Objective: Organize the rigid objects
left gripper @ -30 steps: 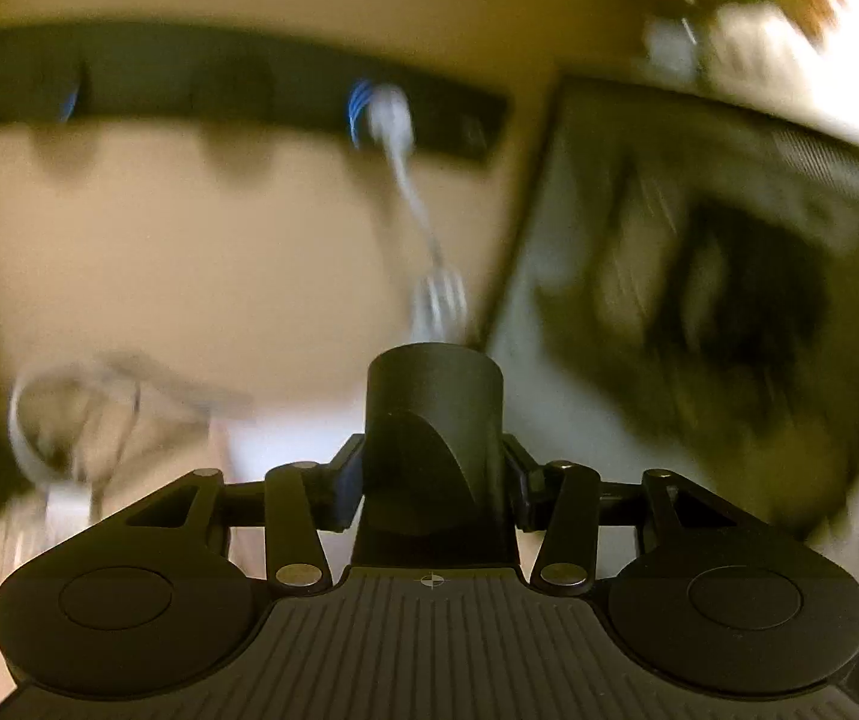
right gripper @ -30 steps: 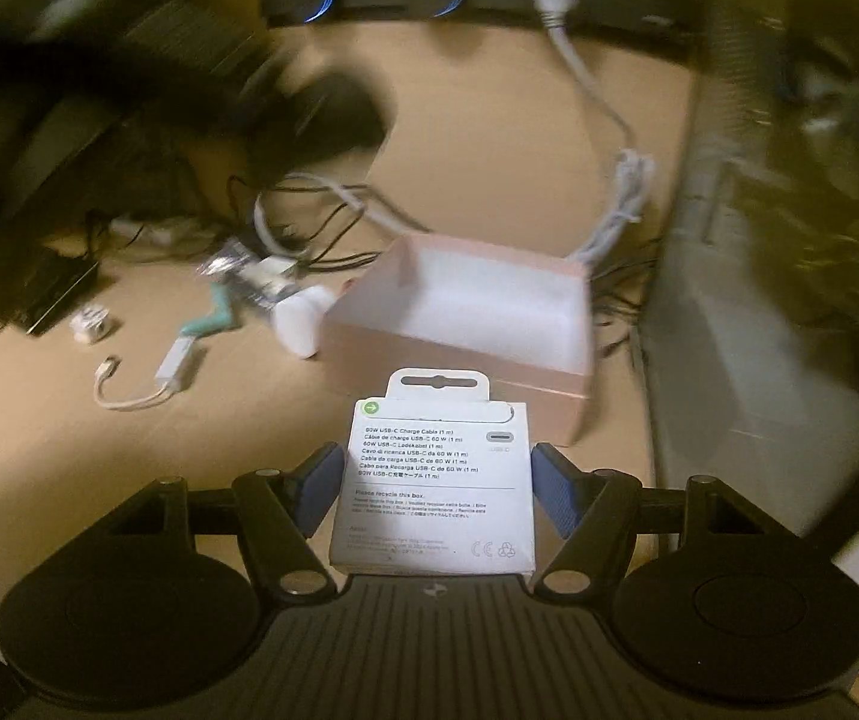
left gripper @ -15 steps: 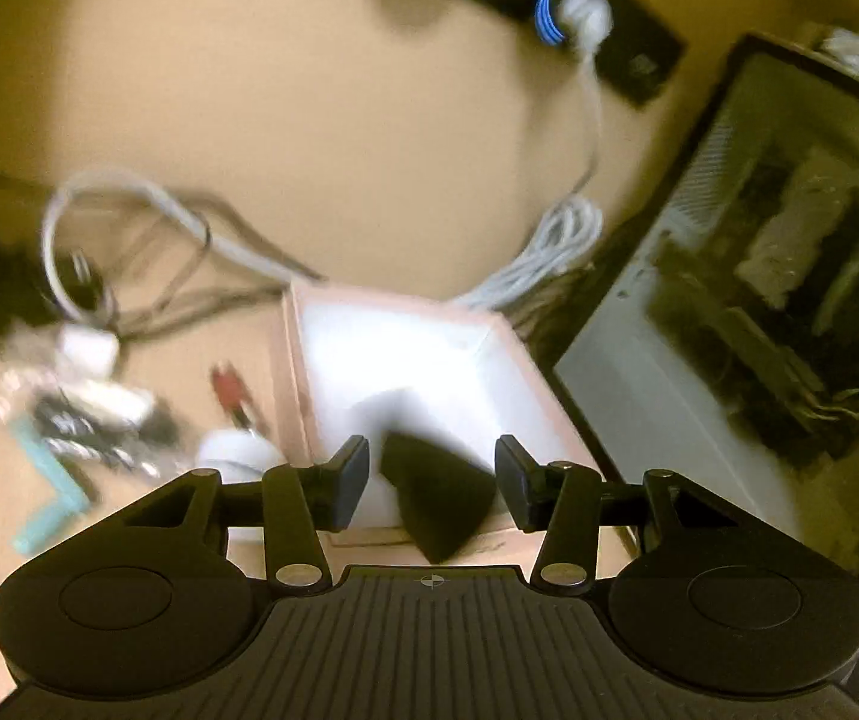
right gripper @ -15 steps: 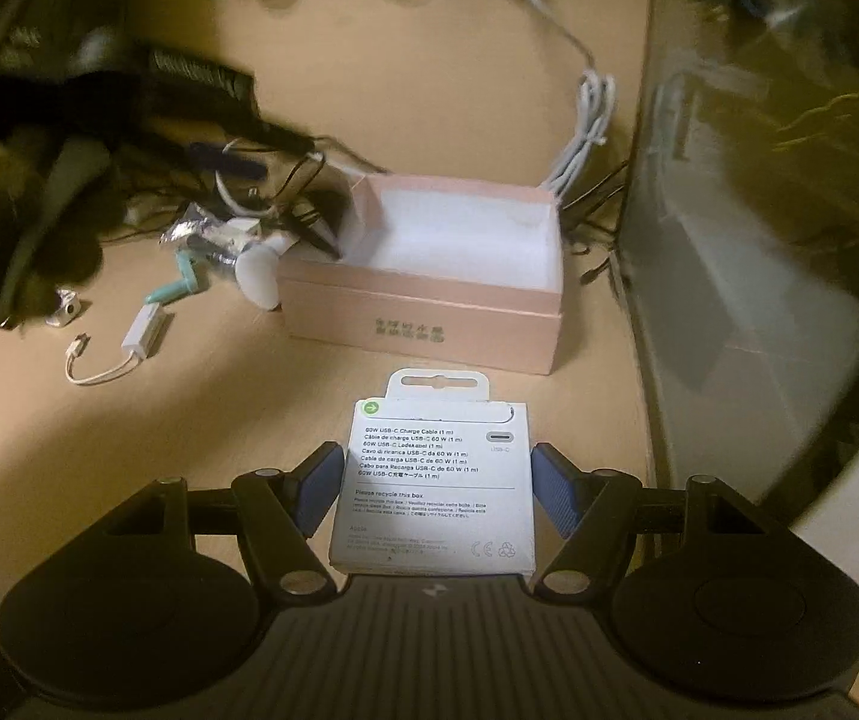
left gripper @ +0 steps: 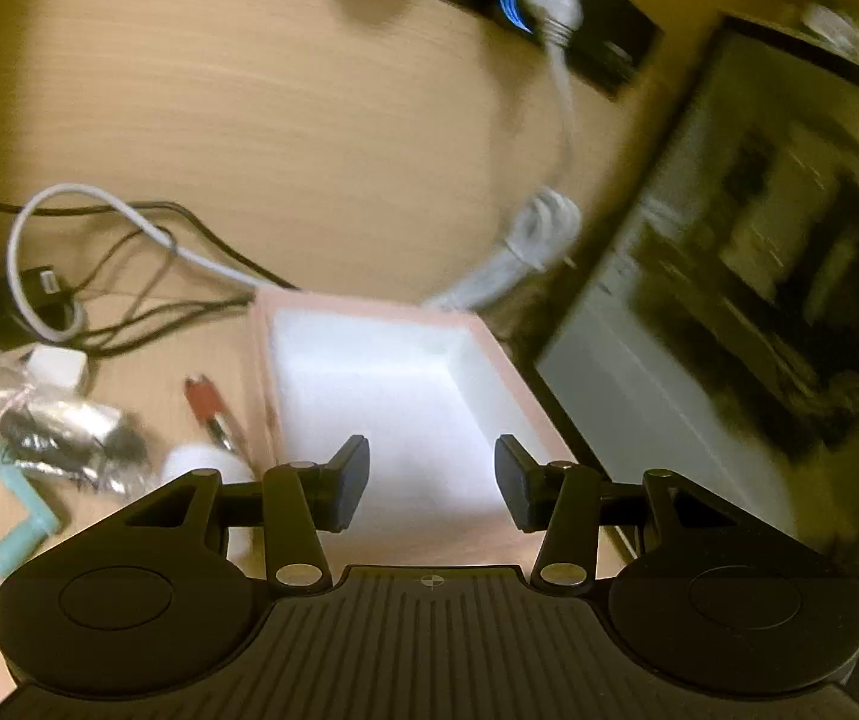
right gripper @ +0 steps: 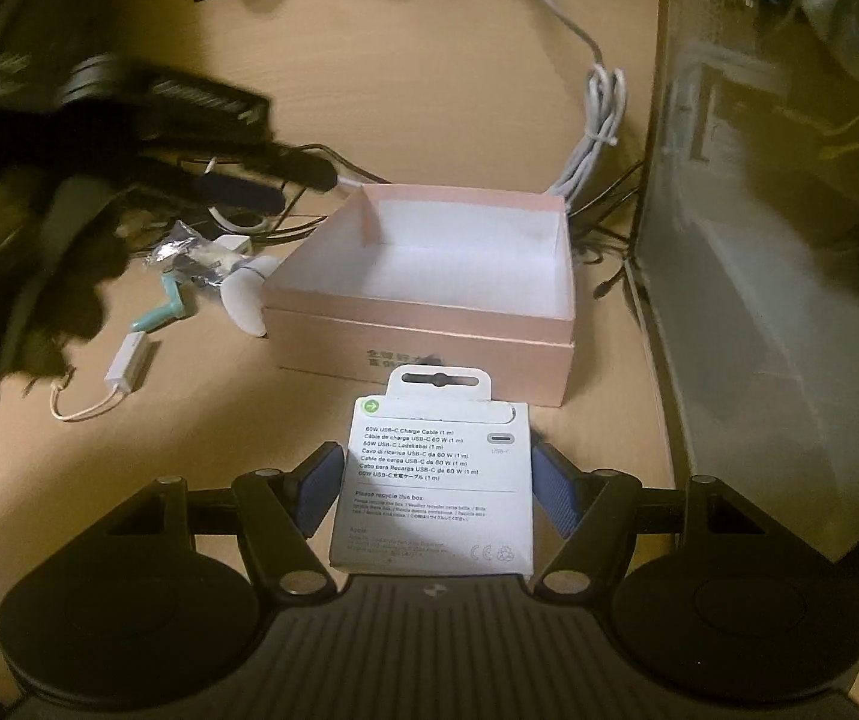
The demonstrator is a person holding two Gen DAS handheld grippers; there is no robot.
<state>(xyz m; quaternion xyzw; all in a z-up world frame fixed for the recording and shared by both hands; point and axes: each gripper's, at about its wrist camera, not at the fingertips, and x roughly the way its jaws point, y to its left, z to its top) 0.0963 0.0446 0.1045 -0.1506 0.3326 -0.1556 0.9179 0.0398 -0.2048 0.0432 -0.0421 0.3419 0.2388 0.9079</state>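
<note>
Over the box [left gripper: 477, 336], the left gripper [left gripper: 431, 483] gapes empty; only the right view shows the right gripper [right gripper: 438, 489] clamping a carton [right gripper: 438, 480].

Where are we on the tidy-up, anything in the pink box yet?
Done: nothing visible; the pink box looks empty inside. In hand: the right tool grips a white USB-C cable package just short of the box; the left tool hangs open and empty over it. Left: the white adapter, teal piece and other clutter beside the box.
</note>
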